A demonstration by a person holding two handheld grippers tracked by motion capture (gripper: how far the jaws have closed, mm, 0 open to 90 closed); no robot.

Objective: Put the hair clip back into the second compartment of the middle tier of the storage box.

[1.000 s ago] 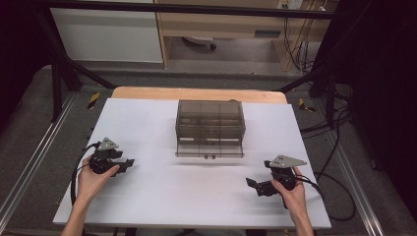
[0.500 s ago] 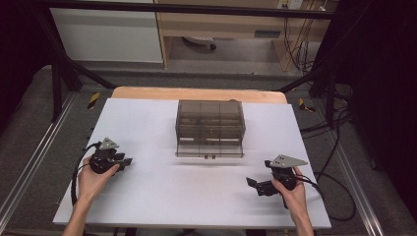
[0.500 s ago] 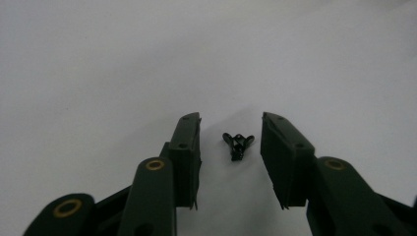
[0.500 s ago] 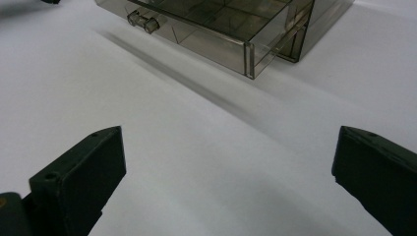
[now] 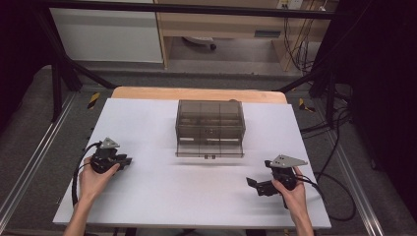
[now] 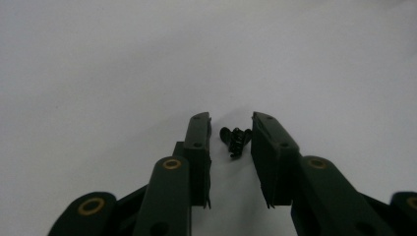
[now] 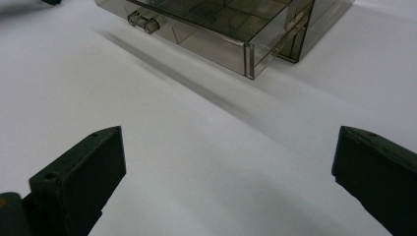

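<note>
Jaws of left gripper (image 6: 230, 132) closing around, not yet pinching, black screw (image 6: 235, 139) on counter (image 5: 147, 196); right gripper (image 7: 228, 162) spread wide.

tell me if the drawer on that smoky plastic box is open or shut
Open. In the right gripper view the drawer juts out of the box, its compartments exposed; the high view shows its front forward of the box.

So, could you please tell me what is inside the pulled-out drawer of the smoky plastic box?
The drawer shows divider walls forming compartments; I make out nothing lying in them, though the tinted plastic and box overhead hide the rear part.
</note>
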